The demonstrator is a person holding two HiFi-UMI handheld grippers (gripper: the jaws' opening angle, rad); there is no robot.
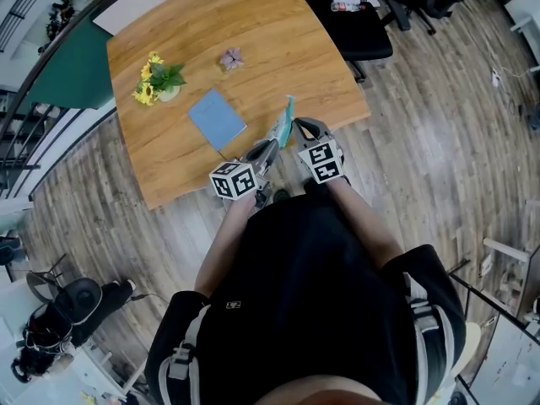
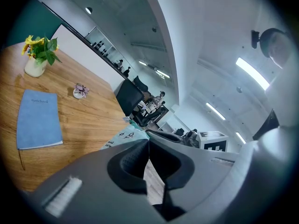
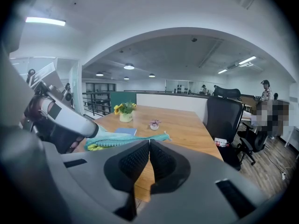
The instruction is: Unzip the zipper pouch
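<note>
You stood in an open office on a plank floor point(image 1: 439, 167), with a black chair point(image 1: 354, 24) well beyond the notebook to its right. The wooden desk point(image 1: 253, 32) was smooth and mostly free. A blue notebook point(image 1: 217, 118) lay flat on it, with a vase of sunflowers point(image 1: 156, 81) beyond the notebook to its left. Right of the notebook, at the near edge, you held the teal pouch point(image 1: 285, 121) on edge, off the surface. Your left gripper point(image 2: 148, 141) was clenched on one end of it. Your right gripper point(image 3: 149, 141) was clenched too, its tips meeting at the pouch's long edge and apparently nipping it there. The zip pull was too small to make out. To do this step well, you needed the left grasp firm as an anchor and the right drawn straight along the teeth, with the fabric taut so the slider wouldn't snag.
</note>
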